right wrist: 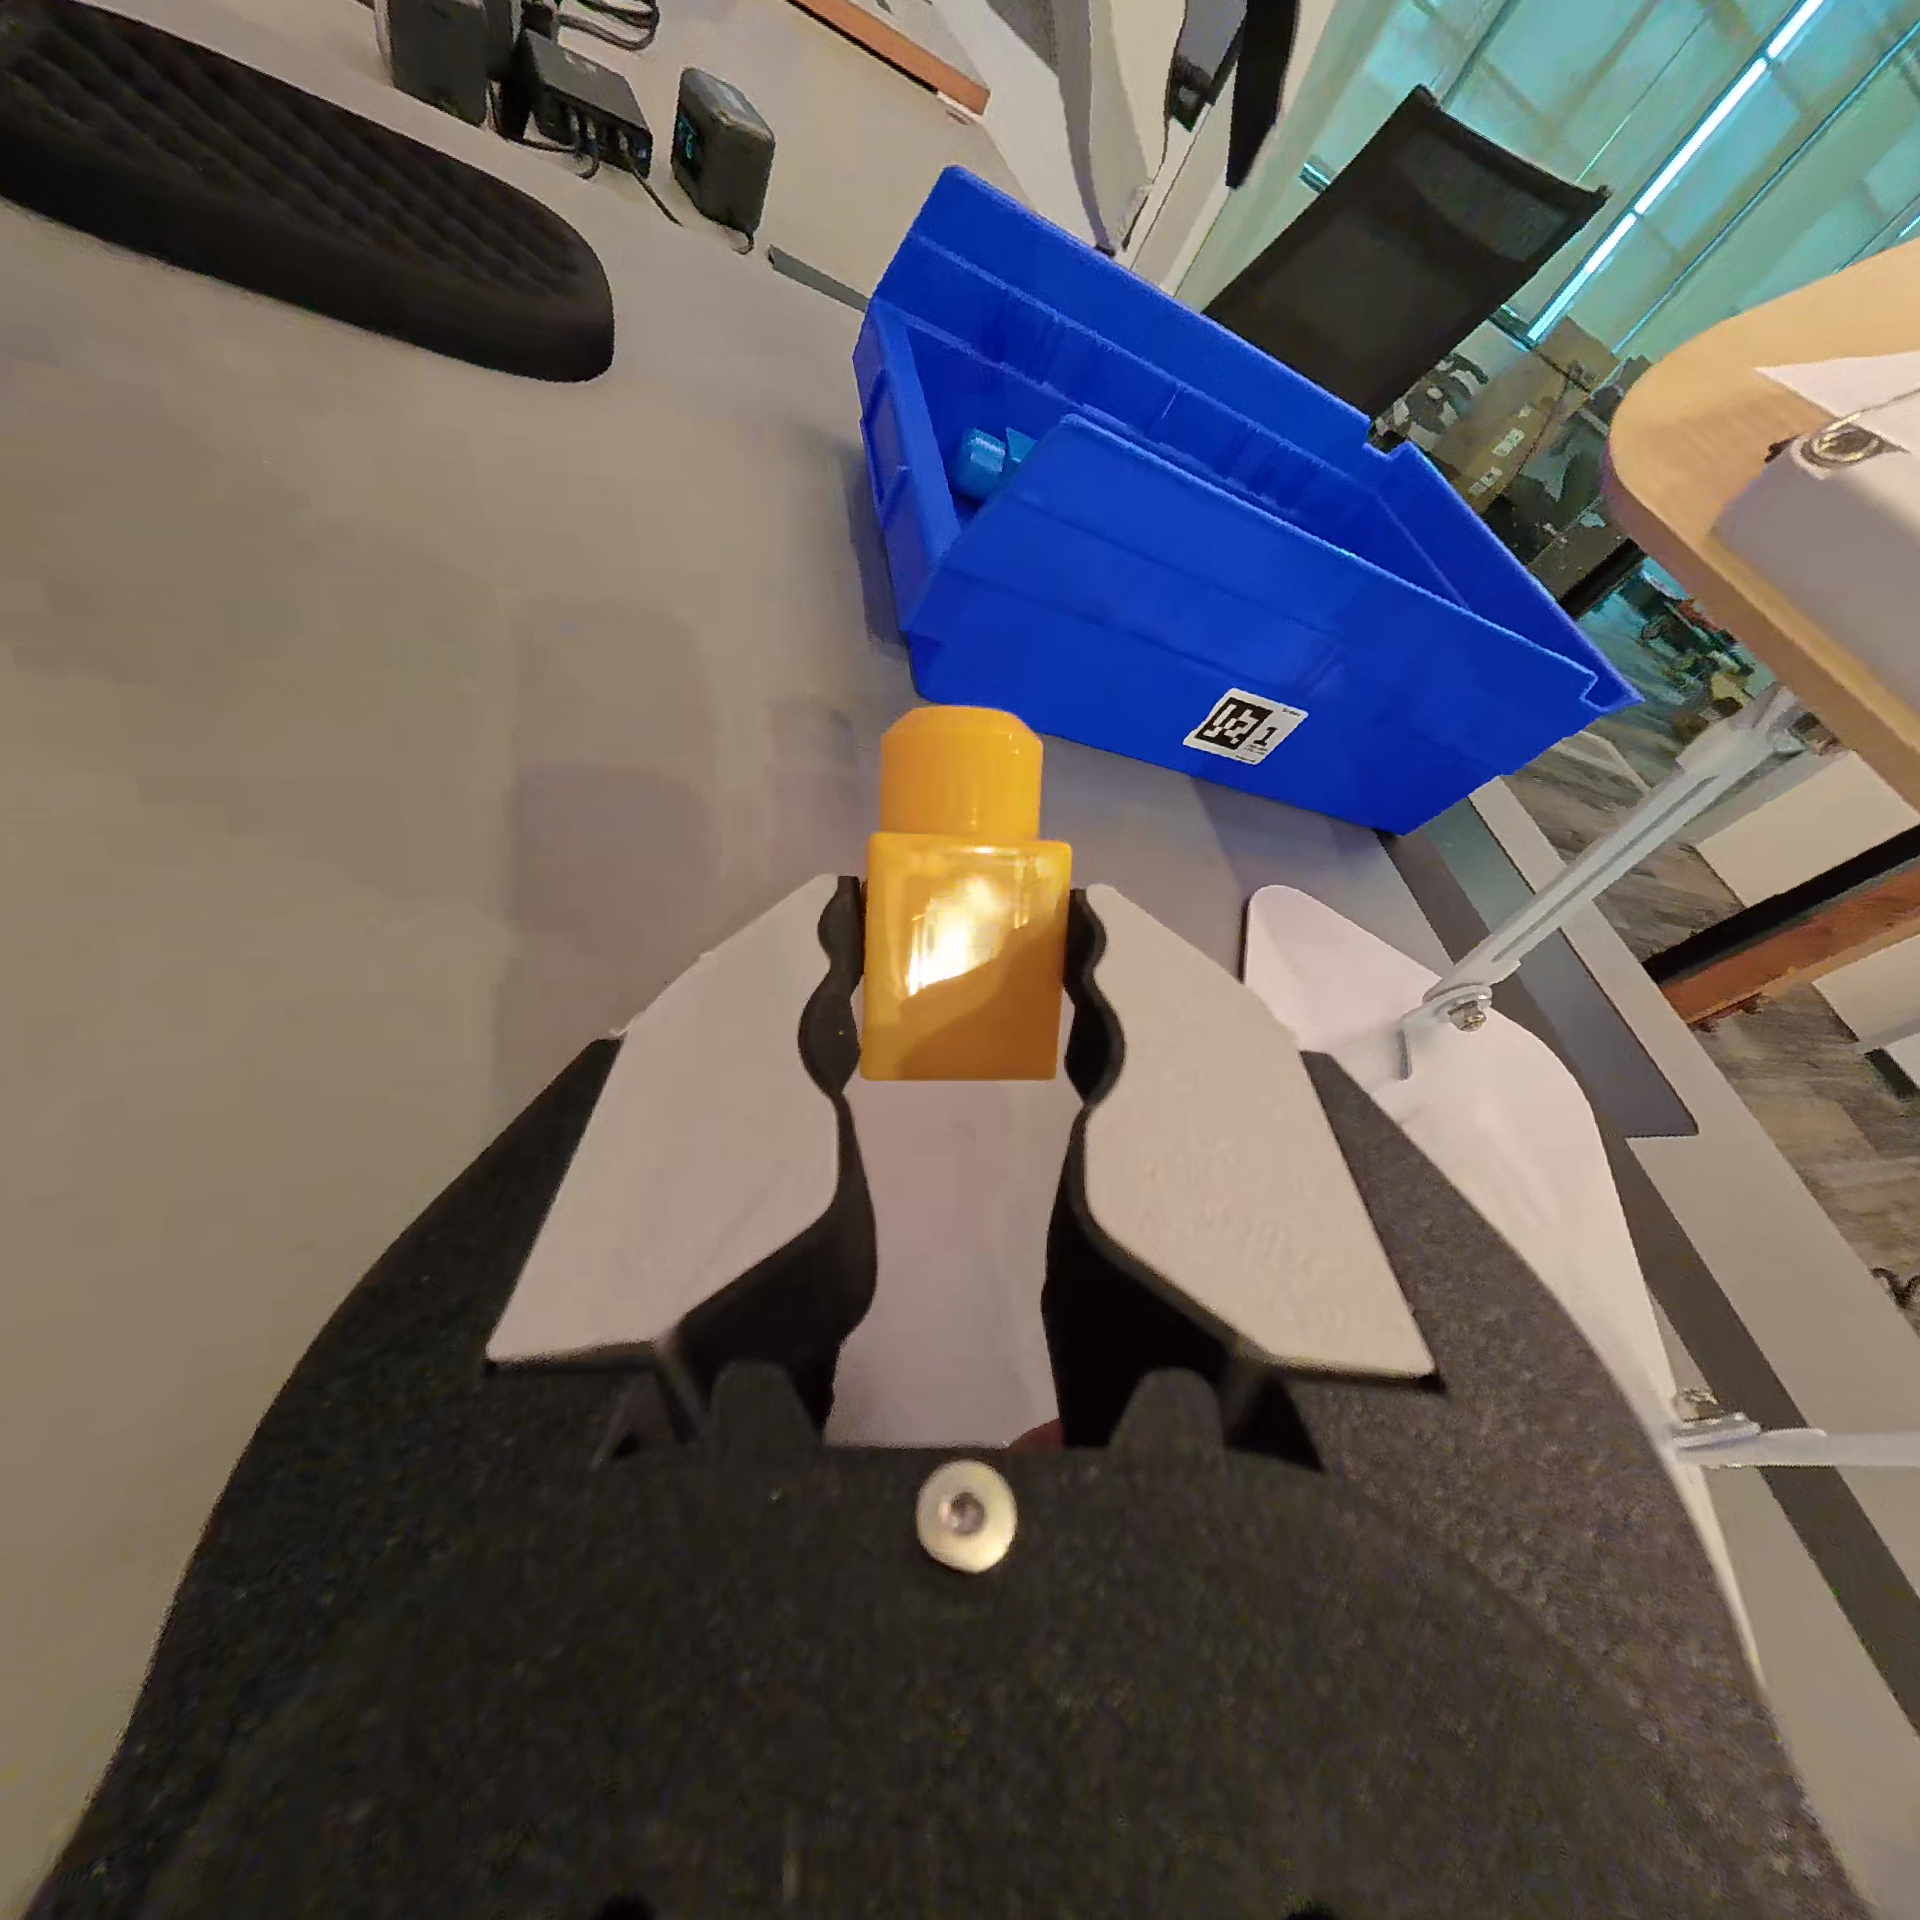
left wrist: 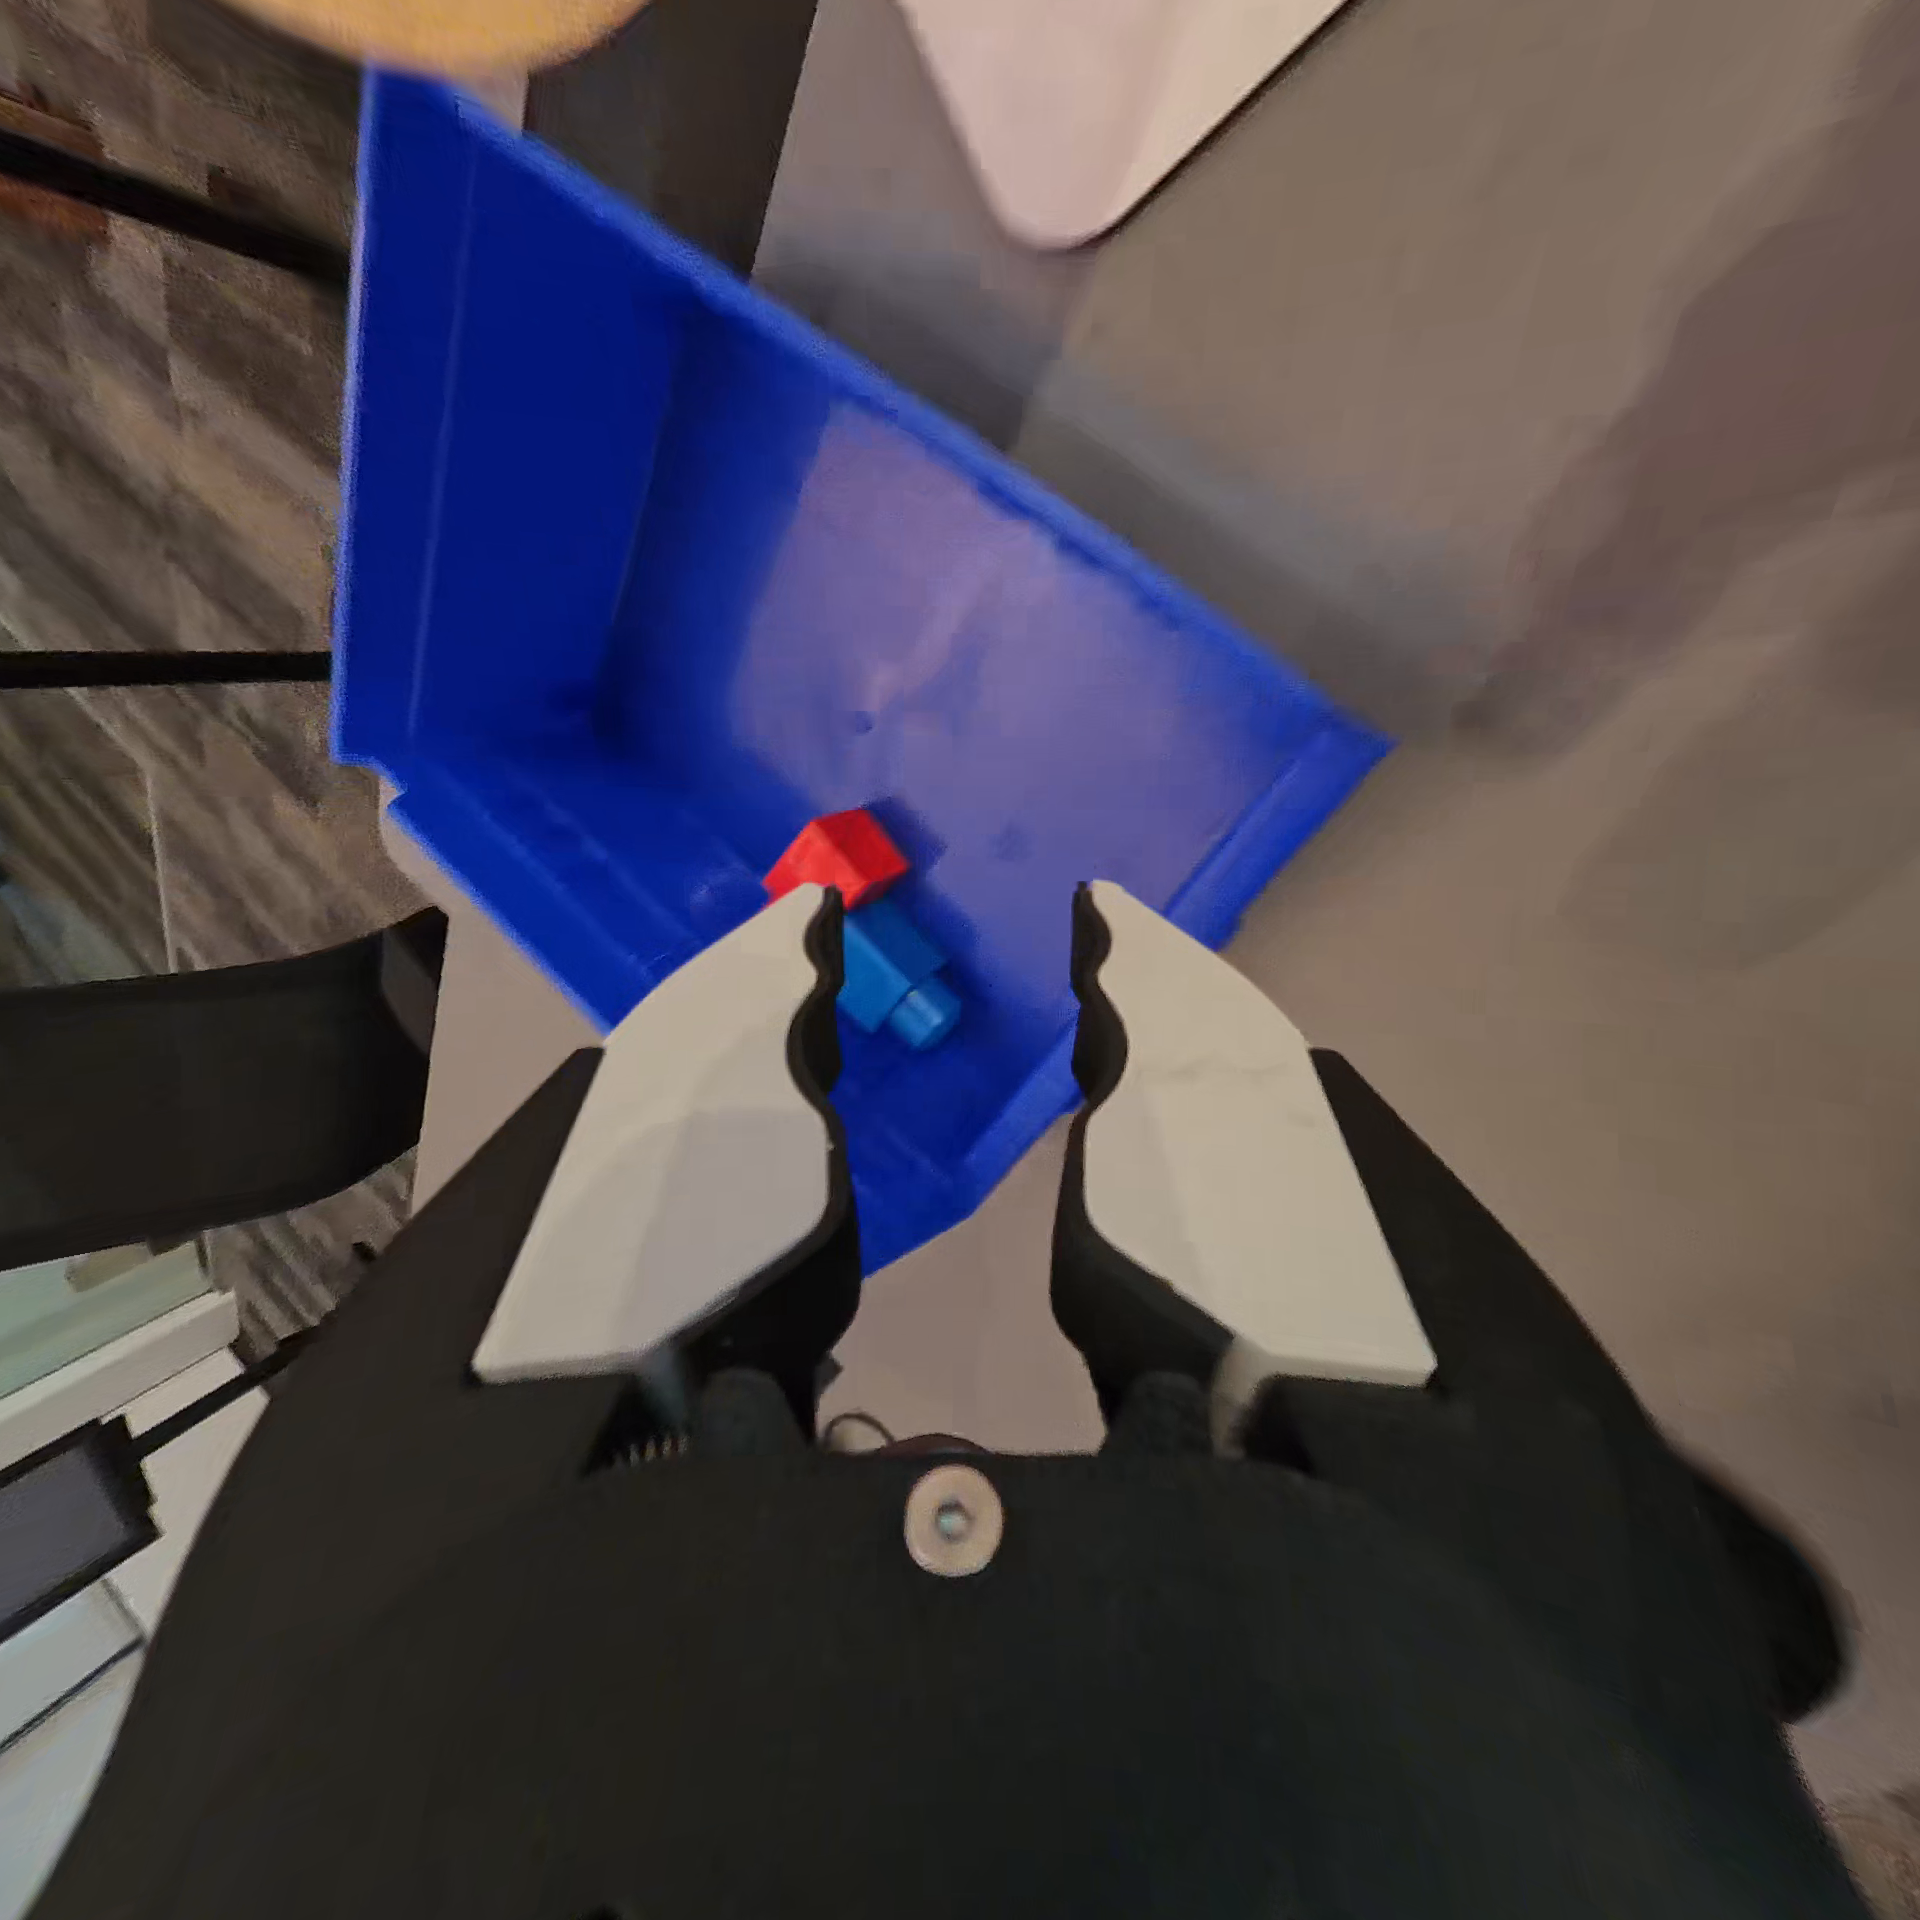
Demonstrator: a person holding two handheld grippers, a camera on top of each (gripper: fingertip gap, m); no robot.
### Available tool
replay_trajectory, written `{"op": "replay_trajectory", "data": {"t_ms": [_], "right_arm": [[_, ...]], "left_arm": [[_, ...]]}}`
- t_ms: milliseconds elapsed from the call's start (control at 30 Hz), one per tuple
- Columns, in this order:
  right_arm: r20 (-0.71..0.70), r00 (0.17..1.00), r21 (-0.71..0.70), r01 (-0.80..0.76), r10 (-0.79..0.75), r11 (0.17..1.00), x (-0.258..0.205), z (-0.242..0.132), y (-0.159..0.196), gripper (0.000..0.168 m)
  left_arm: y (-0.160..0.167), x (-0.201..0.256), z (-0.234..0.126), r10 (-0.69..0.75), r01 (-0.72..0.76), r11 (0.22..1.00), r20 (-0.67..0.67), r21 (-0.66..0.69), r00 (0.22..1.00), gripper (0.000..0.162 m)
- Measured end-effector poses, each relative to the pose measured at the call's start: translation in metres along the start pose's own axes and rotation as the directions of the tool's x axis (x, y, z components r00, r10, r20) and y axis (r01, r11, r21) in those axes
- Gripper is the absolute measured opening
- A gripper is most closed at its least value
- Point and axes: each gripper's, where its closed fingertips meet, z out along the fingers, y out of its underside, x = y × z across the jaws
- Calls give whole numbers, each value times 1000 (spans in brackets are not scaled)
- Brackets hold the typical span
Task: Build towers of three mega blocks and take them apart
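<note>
1. Blocks first: a yellow block sits between the fingers of the right tool, its round stud pointing away from the camera, past the fingertips.
2. Both black inner pads of the right tool press the flat sides of the yellow block, so this tool is clenched on it and holds it above the grey tabletop.
3. A red block and a blue block lie joined end to end on the floor of the blue bin; the red one is the farther of the two, the blue one nearer, with its stud pointing toward the near right.
4. The left tool hangs over the near corner of the bin with its fingers spread apart and nothing between them.
5. The joined pair lies below the gap, toward its left side; the left fingertip overlaps the near edge of the red block in this view, though contact cannot be judged because the picture is blurred.
6. Seen from the right wrist, the bin stands on the tabletop beyond and to the right of the yellow block, well apart from it, and a bit of the blue block shows over its low near wall.
7. A small black-and-white sticker is fixed to the bin's outer side.
8. A black mesh chair part lies at the far left, and dark electronic boxes sit at the far edge.
</note>
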Motion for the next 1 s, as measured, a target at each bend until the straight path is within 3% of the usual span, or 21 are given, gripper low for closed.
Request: {"op": "replay_trajectory", "data": {"t_ms": [33,333,500,633,767,833,933,1000], "right_arm": [[2,1000,2,-11,11,1000,1,0,0,37],[17,999,2,-52,52,999,3,0,4,37],[19,998,5,-60,60,998,4,-1,4,37],[19,998,4,-61,61,998,4,-1,4,37],[20,997,5,-69,69,998,4,-1,4,37],[19,998,4,-68,67,998,4,-1,4,37],[20,997,4,-68,68,998,4,-1,4,37],[20,997,5,-70,70,998,4,-1,4,37]], "left_arm": [[8,-10,7,14,-14,1000,2,-15,1000,42],[53,-44,96,179,-192,948,-74,-255,981,51],[68,-53,131,130,-169,929,-138,-328,982,47],[67,-49,144,70,-124,939,-175,-320,982,34],[64,-51,147,67,-115,938,-156,-326,985,33],[57,-48,147,79,-125,951,-170,-284,982,32],[30,-42,138,16,-36,996,-230,-86,973,20],[39,-55,136,-45,23,993,-190,-116,981,23]]}}
